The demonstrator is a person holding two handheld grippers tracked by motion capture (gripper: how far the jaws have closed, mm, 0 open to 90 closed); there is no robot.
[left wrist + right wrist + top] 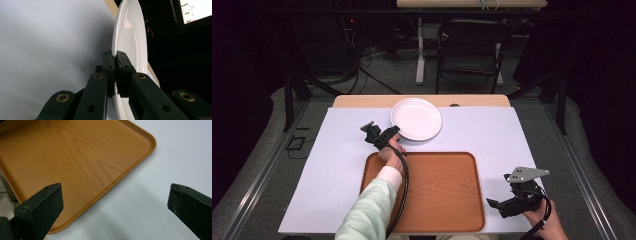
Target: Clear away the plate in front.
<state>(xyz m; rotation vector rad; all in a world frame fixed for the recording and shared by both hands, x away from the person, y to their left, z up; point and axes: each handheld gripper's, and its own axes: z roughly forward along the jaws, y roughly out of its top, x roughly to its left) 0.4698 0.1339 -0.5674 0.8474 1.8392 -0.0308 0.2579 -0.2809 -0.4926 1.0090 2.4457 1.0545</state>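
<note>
A dim room with a folding chair lies beyond my pale lavender-covered table (337, 165). My left gripper (384, 136) has its jaws pinched tight on the near-left rim of the round white ceramic plate (417, 118), which sits at the table's far edge. The empty rectangular wooden tray (437, 190) lies just nearer me than the plate, so I judge a short pull toward me is what's needed. My right gripper (512, 202) hangs wide open, holding nothing, beside the tray's right edge.
</note>
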